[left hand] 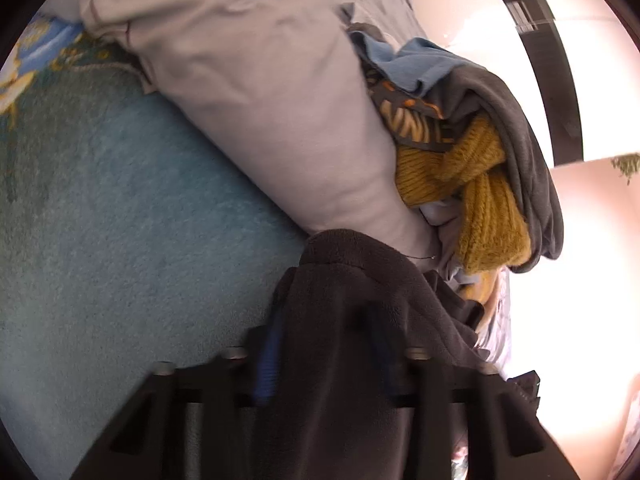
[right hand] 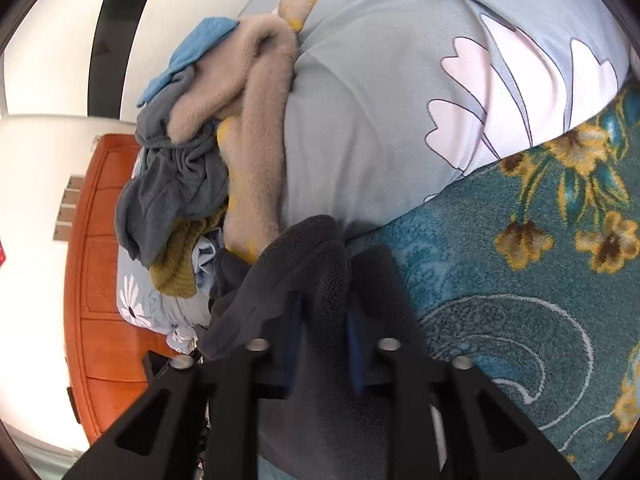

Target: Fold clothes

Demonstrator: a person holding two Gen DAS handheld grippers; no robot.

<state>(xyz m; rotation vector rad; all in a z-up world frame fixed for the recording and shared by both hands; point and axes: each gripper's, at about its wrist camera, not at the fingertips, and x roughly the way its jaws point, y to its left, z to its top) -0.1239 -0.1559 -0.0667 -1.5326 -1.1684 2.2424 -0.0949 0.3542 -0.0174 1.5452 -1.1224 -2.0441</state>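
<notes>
I'm seeing the clothes pile (right hand: 188,168) lying left of the duvet (right hand: 380,120), the blanket (right hand: 520,280) spreading right of the duvet, fleece garment (right hand: 304,256) lying before it.

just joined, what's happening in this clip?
Clothes folding on a bed. Both claws are shut on the same dark grey fleece garment: the left claw and the right claw each pinch a bunch of it, above a teal floral blanket. Beside it lies a pale blue flowered duvet, and behind that a heap of unfolded clothes, including a mustard knit and a beige fluffy piece. No fold shows in the fleece yet.
</notes>
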